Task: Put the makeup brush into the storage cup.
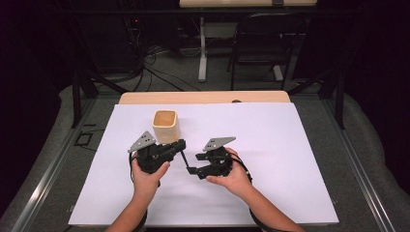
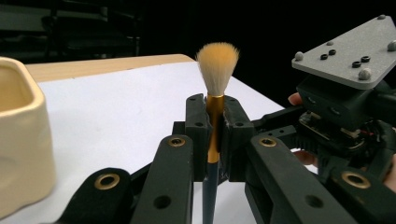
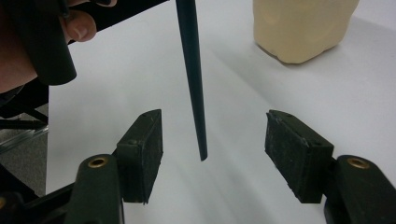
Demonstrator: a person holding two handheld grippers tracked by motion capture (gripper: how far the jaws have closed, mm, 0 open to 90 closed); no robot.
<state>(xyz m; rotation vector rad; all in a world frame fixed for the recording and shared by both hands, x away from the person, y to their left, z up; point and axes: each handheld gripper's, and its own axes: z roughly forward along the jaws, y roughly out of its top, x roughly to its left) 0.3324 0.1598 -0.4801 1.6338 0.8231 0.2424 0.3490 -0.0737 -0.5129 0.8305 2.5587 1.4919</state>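
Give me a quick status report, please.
Left tool shut on brush. Right tool open around handle tip, not touching. Cup beside, nothing in the way.

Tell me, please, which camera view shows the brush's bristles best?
The left gripper view: the brush stands clamped in the left gripper, bristles in full sight. The right gripper view shows its dark handle tip, the high view a thin dark handle.

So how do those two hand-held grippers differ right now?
The left hand-held gripper has its jaws shut on the brush, clamping the gold ferrule, while the right hand-held gripper has its jaws wide apart and grips nothing. The left sits beside the cream cup; the right is farther from it, with the brush's dark handle tip between its open jaws, untouched. Both are black, hand-held, with a grey plate on top.
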